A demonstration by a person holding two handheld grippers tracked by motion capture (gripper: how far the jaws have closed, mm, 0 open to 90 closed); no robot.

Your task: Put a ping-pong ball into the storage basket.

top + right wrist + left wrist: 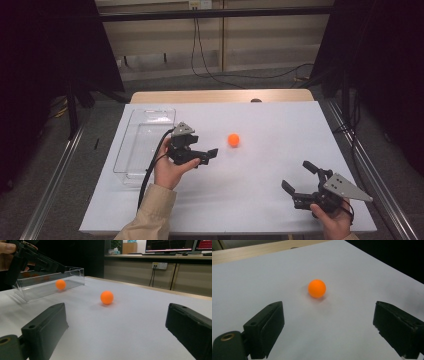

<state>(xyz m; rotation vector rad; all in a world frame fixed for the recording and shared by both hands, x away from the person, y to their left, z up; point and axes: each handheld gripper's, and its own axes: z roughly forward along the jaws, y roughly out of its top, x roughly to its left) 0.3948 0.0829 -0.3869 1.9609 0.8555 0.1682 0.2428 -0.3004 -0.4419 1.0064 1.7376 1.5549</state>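
A: The orange ball [233, 140] sits loose on the white worktop [270, 125], just ahead of the left gripper [209, 153]; its jaws are spread wide, holding nothing.

B: The right gripper [299, 177] gapes too, empty; a clumsy nudge could roll the ball away.

A: No readable writing anywhere; the clear box [145, 142] is unlabelled.
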